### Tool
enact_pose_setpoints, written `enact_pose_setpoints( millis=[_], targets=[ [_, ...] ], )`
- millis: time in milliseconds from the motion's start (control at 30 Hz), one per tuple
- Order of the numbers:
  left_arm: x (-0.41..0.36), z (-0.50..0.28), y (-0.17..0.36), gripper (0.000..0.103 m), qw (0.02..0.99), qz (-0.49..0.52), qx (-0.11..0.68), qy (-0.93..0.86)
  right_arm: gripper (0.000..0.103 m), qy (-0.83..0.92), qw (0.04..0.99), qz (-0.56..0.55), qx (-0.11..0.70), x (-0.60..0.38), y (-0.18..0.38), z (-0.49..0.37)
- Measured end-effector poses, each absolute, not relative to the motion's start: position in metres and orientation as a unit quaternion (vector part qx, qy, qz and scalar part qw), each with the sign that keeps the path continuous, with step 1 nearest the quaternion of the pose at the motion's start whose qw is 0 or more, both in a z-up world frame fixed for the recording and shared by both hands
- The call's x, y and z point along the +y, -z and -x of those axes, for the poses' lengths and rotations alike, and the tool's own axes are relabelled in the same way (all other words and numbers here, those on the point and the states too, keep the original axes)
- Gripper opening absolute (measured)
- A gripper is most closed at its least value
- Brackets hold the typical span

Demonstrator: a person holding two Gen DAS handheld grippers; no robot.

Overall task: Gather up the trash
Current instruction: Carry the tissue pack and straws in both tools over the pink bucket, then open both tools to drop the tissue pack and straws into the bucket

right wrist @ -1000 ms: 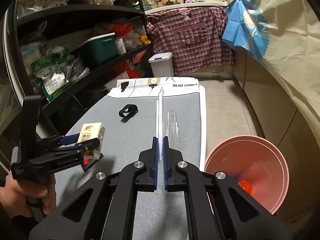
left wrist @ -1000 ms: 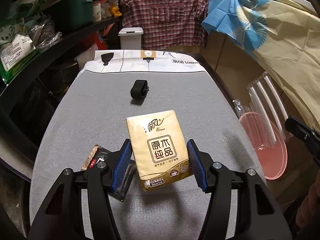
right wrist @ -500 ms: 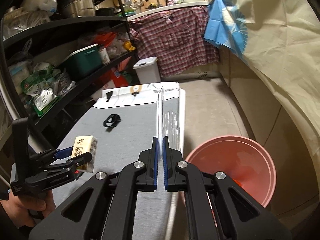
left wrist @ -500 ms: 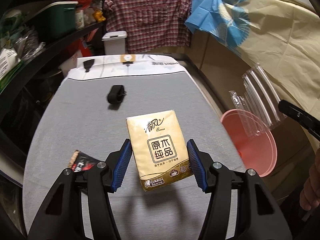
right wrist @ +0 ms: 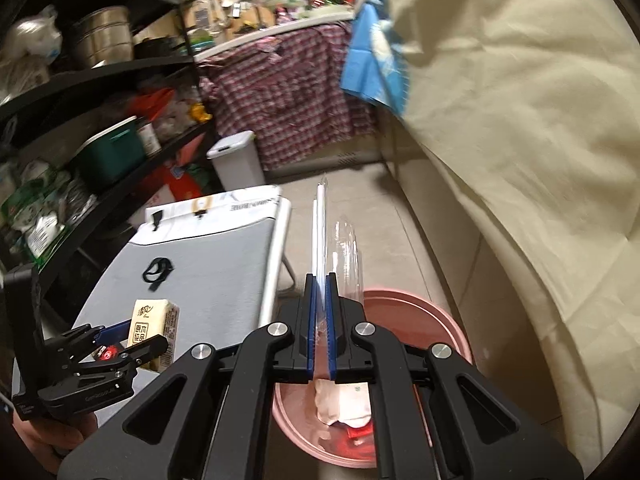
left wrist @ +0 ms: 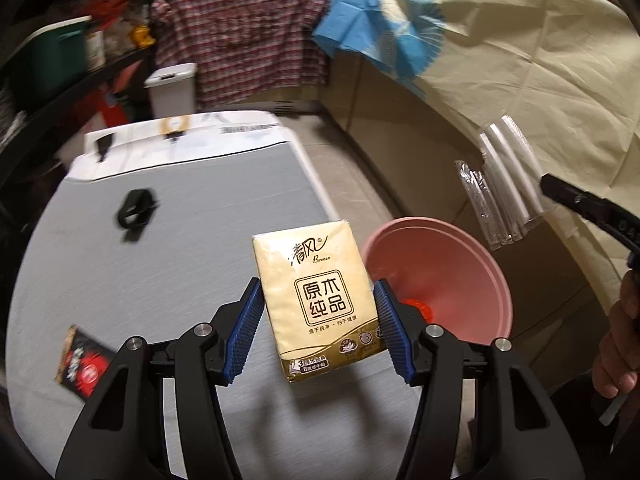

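The left gripper (left wrist: 318,330) is holding 1 yellow tissue pack (left wrist: 316,300) between its 2 blue fingers (left wrist: 246,330), which are pressing on the pack's long side edges. The pack's long axis is running along the fingers, with its printed face toward the left wrist camera and its top end pointing away from the gripper, tilted slightly left. It is hanging in the air above the near right part of the grey surface (left wrist: 180,260), close to the edge beside the pink bin (left wrist: 452,280).

The right gripper (right wrist: 319,320) is pinching 1 clear plastic wrapper (right wrist: 320,232) with its fingers closed flat on the lower end. The wrapper is standing out along the fingers and showing edge-on in the right wrist view, so its contents are hard to read there; in the left wrist view the same wrapper (left wrist: 508,188) is showing about 3 white straws inside, blurred. It is hovering over the pink bin (right wrist: 440,324), which is sitting on the floor beside the surface.

Inside the bin, 1 crumpled white piece (right wrist: 340,404) and something red are lying, partly hidden by the gripper body. On the surface are lying 1 black strap-like thing (left wrist: 136,212), blurred, and 1 dark red-and-black sachet (left wrist: 82,360). A hand (left wrist: 618,344) is cut off at the right edge of the left wrist view.
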State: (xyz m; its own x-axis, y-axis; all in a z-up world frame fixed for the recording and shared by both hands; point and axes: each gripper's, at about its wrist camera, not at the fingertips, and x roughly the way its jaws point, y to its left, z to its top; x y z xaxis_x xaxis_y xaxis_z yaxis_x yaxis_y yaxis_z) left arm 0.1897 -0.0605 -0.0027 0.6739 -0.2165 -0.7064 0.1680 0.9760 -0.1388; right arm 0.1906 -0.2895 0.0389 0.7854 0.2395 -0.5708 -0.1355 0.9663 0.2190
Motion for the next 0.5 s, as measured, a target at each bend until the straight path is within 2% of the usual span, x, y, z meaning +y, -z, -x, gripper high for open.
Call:
enact_pose_setpoints(
  millis=[500],
  targets=[
    [-0.144,-0.226,0.016,0.056,0.898,0.002,0.404,0.177,0.005,-0.067,0.918,-0.111,0.375,-0.323,-0.006,-0.209]
  ],
)
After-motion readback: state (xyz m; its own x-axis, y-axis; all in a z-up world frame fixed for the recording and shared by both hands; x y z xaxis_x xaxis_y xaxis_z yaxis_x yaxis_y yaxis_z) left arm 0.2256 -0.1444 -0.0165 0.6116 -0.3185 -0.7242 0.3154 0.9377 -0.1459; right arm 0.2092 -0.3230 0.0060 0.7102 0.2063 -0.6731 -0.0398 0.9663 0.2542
